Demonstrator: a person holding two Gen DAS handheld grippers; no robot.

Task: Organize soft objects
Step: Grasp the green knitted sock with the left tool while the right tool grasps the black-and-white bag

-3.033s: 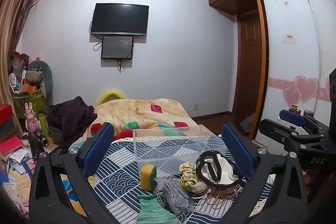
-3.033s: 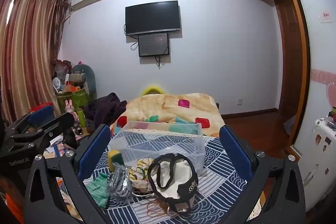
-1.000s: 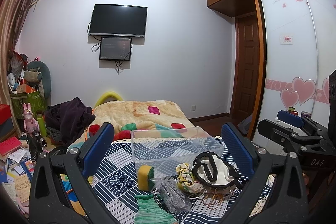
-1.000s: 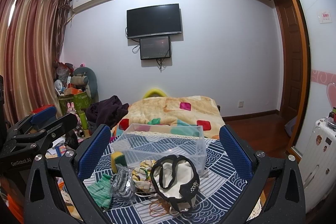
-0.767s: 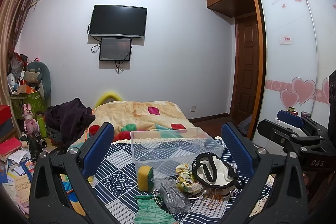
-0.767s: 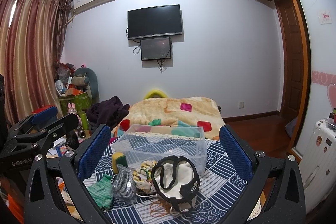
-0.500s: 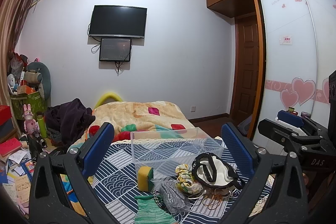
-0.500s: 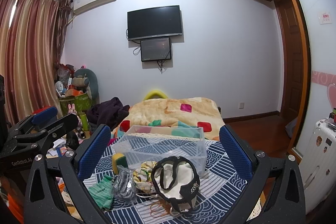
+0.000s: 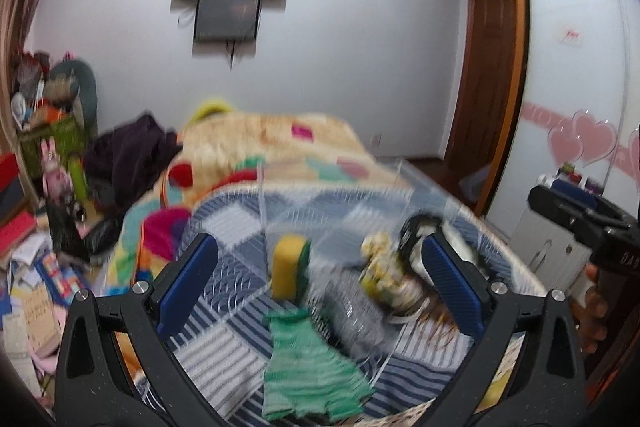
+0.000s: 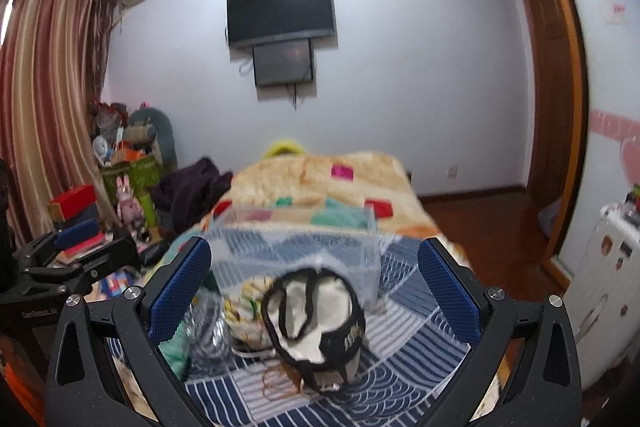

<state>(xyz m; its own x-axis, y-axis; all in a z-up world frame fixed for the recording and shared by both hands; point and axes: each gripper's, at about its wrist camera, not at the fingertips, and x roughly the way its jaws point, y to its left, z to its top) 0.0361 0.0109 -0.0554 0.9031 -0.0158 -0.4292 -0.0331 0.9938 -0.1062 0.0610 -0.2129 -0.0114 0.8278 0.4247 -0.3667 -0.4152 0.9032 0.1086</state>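
A clear plastic box [image 9: 332,203] stands on a blue patterned cloth [image 9: 224,351]. In front of it lie a yellow and green sponge [image 9: 290,265], a green knitted cloth [image 9: 310,367], a yellow floral fabric [image 9: 382,269], a grey bagged item [image 10: 208,327] and a black and cream cap [image 10: 316,315]. My left gripper [image 9: 320,291] is open above the green cloth and sponge. My right gripper [image 10: 314,291] is open above the cap, which also shows in the left wrist view [image 9: 420,231]. Both views are blurred.
A bed with a beige patchwork blanket [image 10: 320,183] lies behind the box. Clutter and boxes [image 9: 44,155] fill the left side. A wardrobe with pink hearts [image 9: 580,147] stands at the right. Rubber bands [image 10: 280,383] lie by the cap.
Both grippers have moved forward and down toward the objects on the cloth. The objects now sit larger and between the open fingers. Nothing was grasped.
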